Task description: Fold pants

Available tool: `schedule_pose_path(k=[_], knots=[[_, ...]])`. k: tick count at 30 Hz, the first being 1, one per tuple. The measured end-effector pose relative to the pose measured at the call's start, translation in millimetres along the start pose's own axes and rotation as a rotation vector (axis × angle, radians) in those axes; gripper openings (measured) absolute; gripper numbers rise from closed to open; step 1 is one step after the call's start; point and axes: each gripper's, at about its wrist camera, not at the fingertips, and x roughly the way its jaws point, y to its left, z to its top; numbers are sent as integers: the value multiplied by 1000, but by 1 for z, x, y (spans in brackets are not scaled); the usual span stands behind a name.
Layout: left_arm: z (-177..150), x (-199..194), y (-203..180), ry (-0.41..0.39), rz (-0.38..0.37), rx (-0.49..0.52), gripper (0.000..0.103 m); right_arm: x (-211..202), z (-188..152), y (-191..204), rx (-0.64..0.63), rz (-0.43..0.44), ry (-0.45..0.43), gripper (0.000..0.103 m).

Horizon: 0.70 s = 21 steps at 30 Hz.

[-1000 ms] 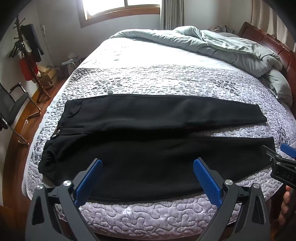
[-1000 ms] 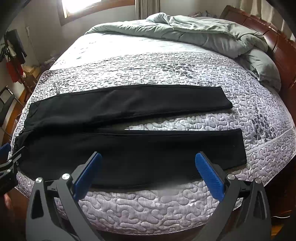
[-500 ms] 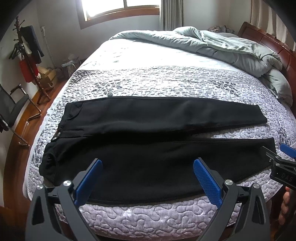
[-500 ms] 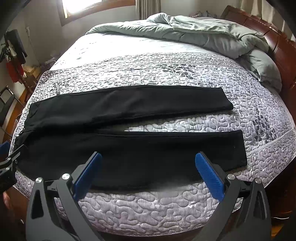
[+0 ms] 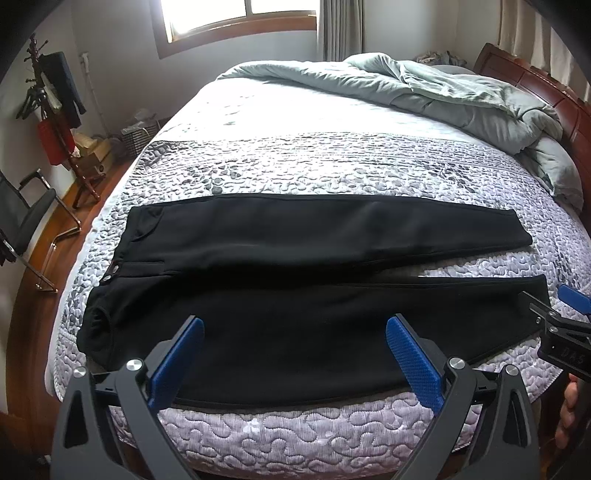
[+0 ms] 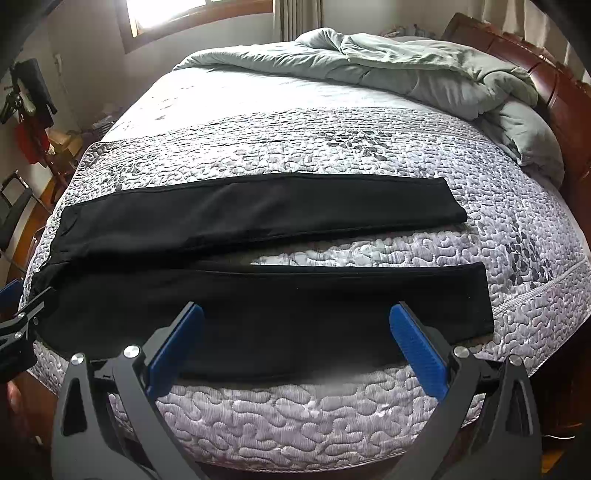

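A: What colour are the pants?

B: Plain black, no pattern. The quilt under them is pale grey-white, stitched in a pebble pattern with darker grey leaf prints.

A: And beyond the pants?

B: A plain sage-green duvet bunched against a reddish-brown wooden headboard.

A: The grippers?

B: The left gripper and the right gripper are black with blue textured fingers.

Window glare, sharp (fisheye-warped edges)
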Motion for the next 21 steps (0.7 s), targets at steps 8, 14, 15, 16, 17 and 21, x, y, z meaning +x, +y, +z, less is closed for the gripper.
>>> schedule_pose_path(k=[8, 14, 15, 16, 17, 21], knots=[[1, 2, -1, 5, 0, -3, 99, 1, 0, -1, 1, 6, -1, 100], [1, 3, 0, 5, 1, -2, 99, 3, -1, -1, -1, 10, 1, 100], [1, 3, -1, 6, 2, -2, 99, 4, -1, -1, -1, 11, 4, 100], [1, 3, 0, 6, 2, -3, 99, 4, -1, -1, -1, 12, 5, 100], [1, 3, 0, 7, 2, -2, 99, 5, -1, -1, -1, 13, 6, 100], [2, 5, -1, 11, 1, -1, 99, 7, -1, 0, 1, 16, 9, 100]])
